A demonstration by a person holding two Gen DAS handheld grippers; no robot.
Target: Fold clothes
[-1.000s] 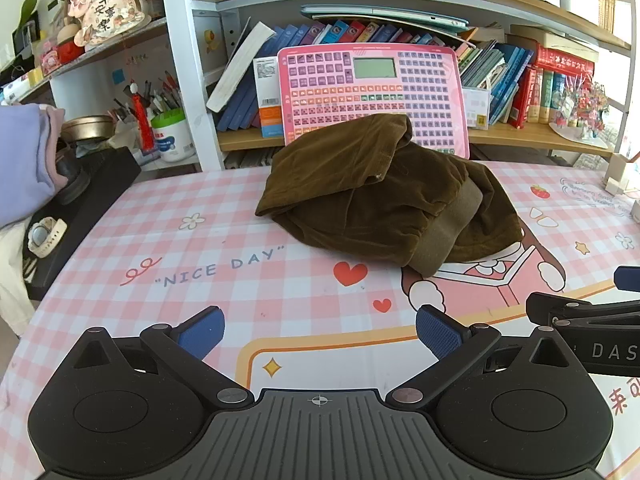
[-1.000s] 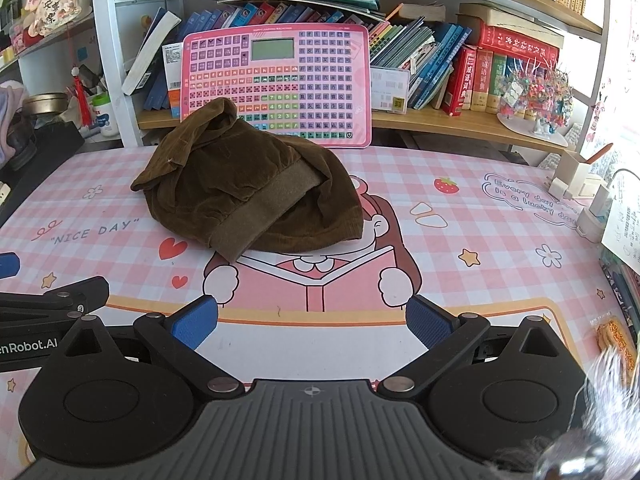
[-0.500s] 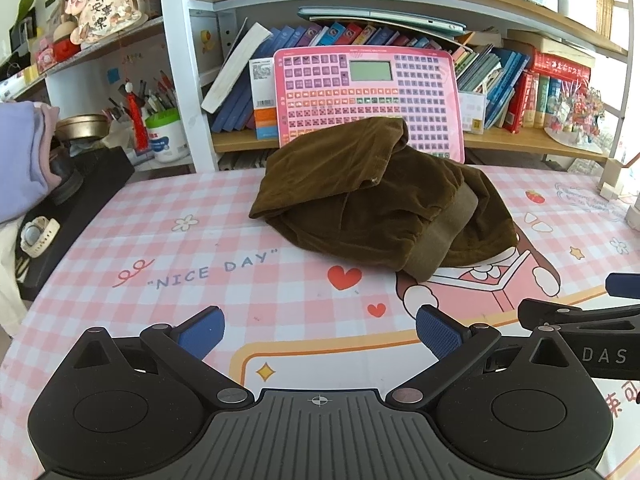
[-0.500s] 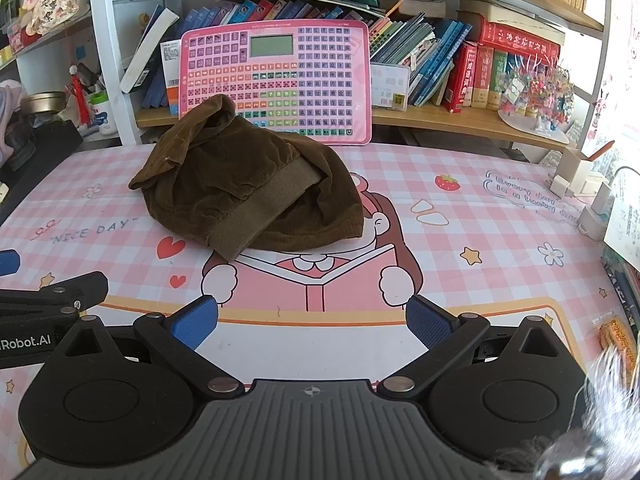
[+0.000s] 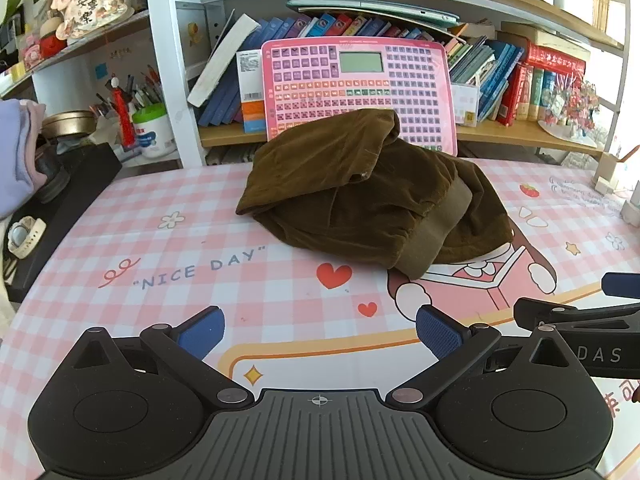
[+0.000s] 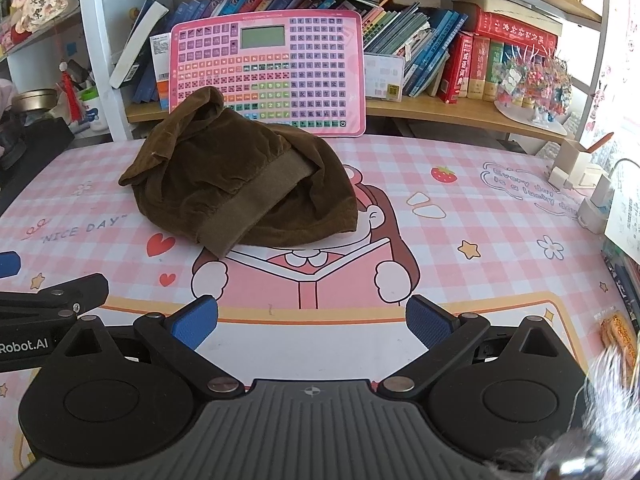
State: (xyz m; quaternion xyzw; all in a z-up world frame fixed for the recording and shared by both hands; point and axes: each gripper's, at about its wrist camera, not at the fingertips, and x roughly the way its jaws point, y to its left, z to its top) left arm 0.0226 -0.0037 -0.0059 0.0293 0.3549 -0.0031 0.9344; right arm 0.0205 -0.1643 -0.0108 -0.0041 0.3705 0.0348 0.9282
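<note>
The brown velvet garment (image 5: 372,192) lies crumpled at frame centre on the bench (image 5: 168,264), its ribbed waistband (image 5: 436,228) running from upper right to lower left. Left tool (image 5: 320,330) and right tool (image 6: 312,318) stand wide, empty.

The tabletop (image 5: 168,292) wears a pink checked mat. A crumpled brown garment (image 5: 360,196) lies toward its far edge, a pink keyboard toy (image 5: 356,84) stands behind it, and a white charger (image 6: 596,204) sits at the right edge.

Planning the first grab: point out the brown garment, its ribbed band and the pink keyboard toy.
brown garment (image 5: 340,184), left wrist view, upper fold.
ribbed band (image 6: 256,196), right wrist view, mid-band.
pink keyboard toy (image 6: 264,36), right wrist view, screen.
</note>
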